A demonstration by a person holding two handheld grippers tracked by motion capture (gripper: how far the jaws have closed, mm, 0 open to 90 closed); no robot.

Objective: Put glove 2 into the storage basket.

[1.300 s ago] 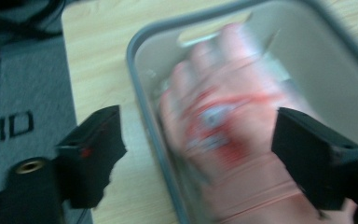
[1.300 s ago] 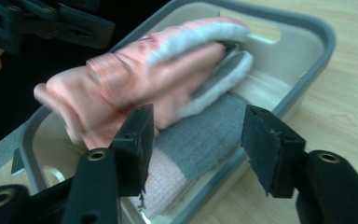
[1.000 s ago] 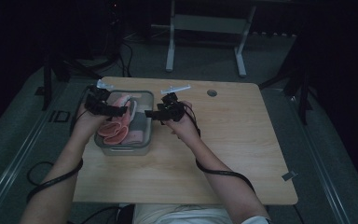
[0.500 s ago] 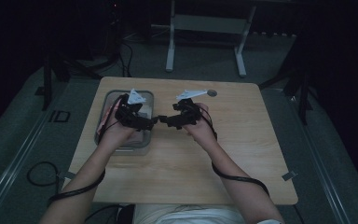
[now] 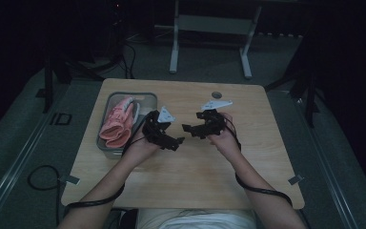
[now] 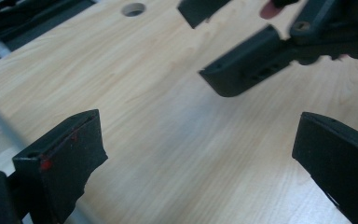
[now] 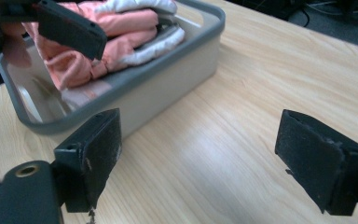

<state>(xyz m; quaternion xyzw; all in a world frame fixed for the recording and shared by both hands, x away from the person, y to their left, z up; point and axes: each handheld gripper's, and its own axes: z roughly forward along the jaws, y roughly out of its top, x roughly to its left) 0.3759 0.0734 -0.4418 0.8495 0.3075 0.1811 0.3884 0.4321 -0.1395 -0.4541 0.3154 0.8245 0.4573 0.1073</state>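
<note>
One wooden desk carries the scene, with one round hole near its far edge. On it stands one grey tray, and in that tray lies one bundle of folded pink and white cloth; how many separate pieces make up the bundle cannot be told. Two tools are over the desk: one left tool and one right tool, each with two black jaws, each with one grey three-cornered plate on top and one trailing cable. Two hands hold them, one apiece. Beyond the desk stands one white metal frame on two legs.
</note>
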